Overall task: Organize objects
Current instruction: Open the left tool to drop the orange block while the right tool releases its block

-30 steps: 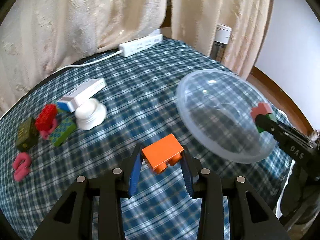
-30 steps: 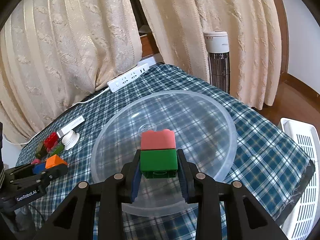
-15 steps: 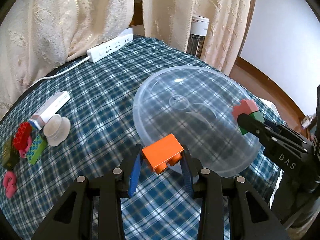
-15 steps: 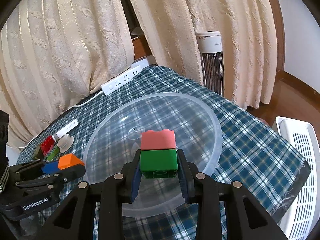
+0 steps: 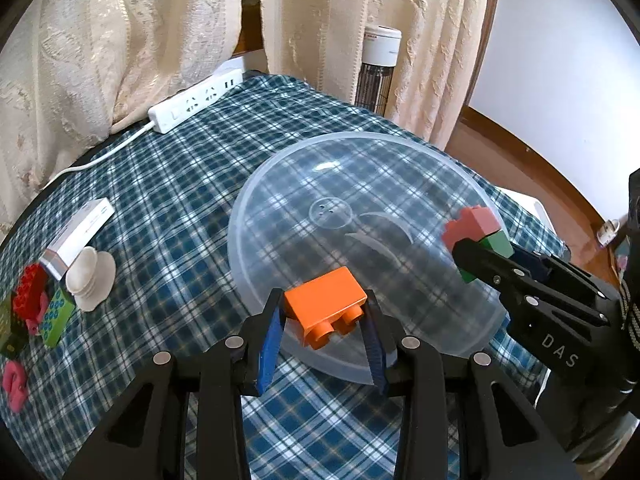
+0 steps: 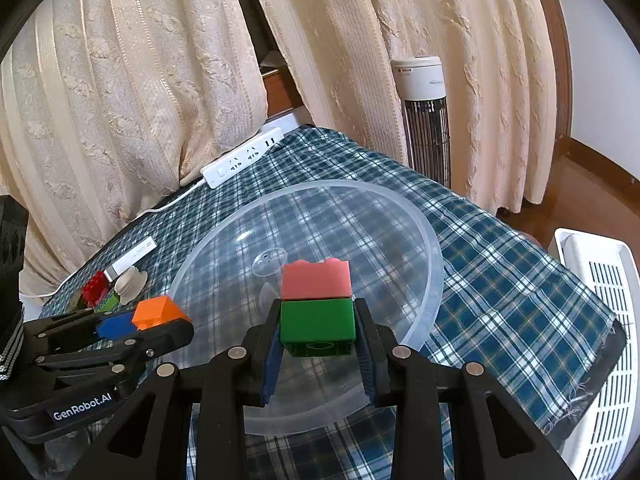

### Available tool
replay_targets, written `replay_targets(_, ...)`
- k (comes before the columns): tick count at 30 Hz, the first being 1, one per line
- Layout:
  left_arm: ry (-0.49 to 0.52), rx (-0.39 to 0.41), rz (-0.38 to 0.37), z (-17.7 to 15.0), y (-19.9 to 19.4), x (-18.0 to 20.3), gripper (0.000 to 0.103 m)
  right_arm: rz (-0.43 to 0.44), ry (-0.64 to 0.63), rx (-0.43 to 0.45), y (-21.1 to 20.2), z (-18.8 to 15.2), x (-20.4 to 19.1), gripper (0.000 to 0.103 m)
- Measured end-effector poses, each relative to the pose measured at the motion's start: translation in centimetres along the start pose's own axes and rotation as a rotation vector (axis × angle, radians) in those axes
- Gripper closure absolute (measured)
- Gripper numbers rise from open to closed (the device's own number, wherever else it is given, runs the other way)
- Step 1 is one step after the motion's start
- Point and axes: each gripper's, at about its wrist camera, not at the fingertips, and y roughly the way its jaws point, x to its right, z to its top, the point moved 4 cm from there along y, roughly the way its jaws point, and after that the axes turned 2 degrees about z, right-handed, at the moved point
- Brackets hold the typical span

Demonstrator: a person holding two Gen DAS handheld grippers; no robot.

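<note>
The left hand-held gripper (image 5: 325, 322) is clamping an orange block (image 5: 326, 305) between its blue pads, studs facing the camera, and is holding it above the near rim of a large clear plastic bowl (image 5: 400, 168) that is sitting on the worktop (image 5: 192, 168), which is covered by a blue plaid cloth. In the right wrist view the same gripper (image 6: 132, 326) is showing at the lower left, with the orange block (image 6: 158, 312) at its tip just beside the bowl's left rim.

The right hand-held gripper (image 6: 318, 340) is gripping a green block (image 6: 318, 322) with a pink block (image 6: 316, 280) stacked on top, and is holding the pair over the near part of the bowl (image 6: 434, 248). From the left wrist view this gripper (image 5: 486, 258) is reaching in from the right, with the pink block (image 5: 472, 226) and green block (image 5: 498, 242) above the bowl's right side.

At the far left of the worktop a cluster of loose pieces is lying well apart from the bowl: a red block (image 5: 28, 290), a green patterned block (image 5: 58, 316), a pink piece (image 5: 14, 384), a white suction-cup shape (image 5: 90, 278) and a white box (image 5: 80, 234). A white power strip (image 5: 196, 100) is resting at the far edge by the cream curtains (image 5: 120, 40).
</note>
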Motion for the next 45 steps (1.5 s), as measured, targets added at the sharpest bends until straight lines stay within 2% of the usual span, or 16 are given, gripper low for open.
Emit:
replay_targets(17, 0.000, -0.006, -0.026, 0.3, 0.1, 0.6, 0.063, 0.008, 0.007, -0.003, 0.1, 0.0, 0.1, 0.066)
replay_targets(19, -0.007, -0.011, -0.025, 0.2, 0.1, 0.4, 0.055, 0.014, 0.010, -0.003, 0.0, -0.1, 0.0, 0.059)
replay_targets(22, -0.013, -0.005, -0.027, 0.0, -0.1, 0.1, 0.051, 0.016, 0.006, 0.001, -0.2, -0.1, -0.3, 0.058)
replay_targets(23, -0.010, 0.002, -0.007, -0.1, -0.3, 0.0, 0.049, 0.015, 0.006, 0.001, -0.2, -0.2, -0.3, 0.058)
replay_targets(25, -0.010, 0.012, 0.006, -0.1, -0.6, -0.3, 0.041, 0.014, 0.007, 0.001, -0.2, -0.2, -0.4, 0.058)
replay_targets(31, -0.047, 0.028, 0.031, -0.5, -1.4, -1.8, 0.037, 0.014, 0.009, -0.005, -0.1, -0.4, -0.7, 0.057)
replay_targets(34, -0.064, 0.038, 0.052, -0.8, -1.8, -2.7, 0.032, 0.018, 0.011, -0.009, 0.0, -0.6, -1.1, 0.052)
replay_targets(45, -0.135, 0.041, 0.122, -2.5, -2.5, -6.9, 0.028, 0.041, 0.016, -0.006, 0.1, -0.7, -3.2, 0.033)
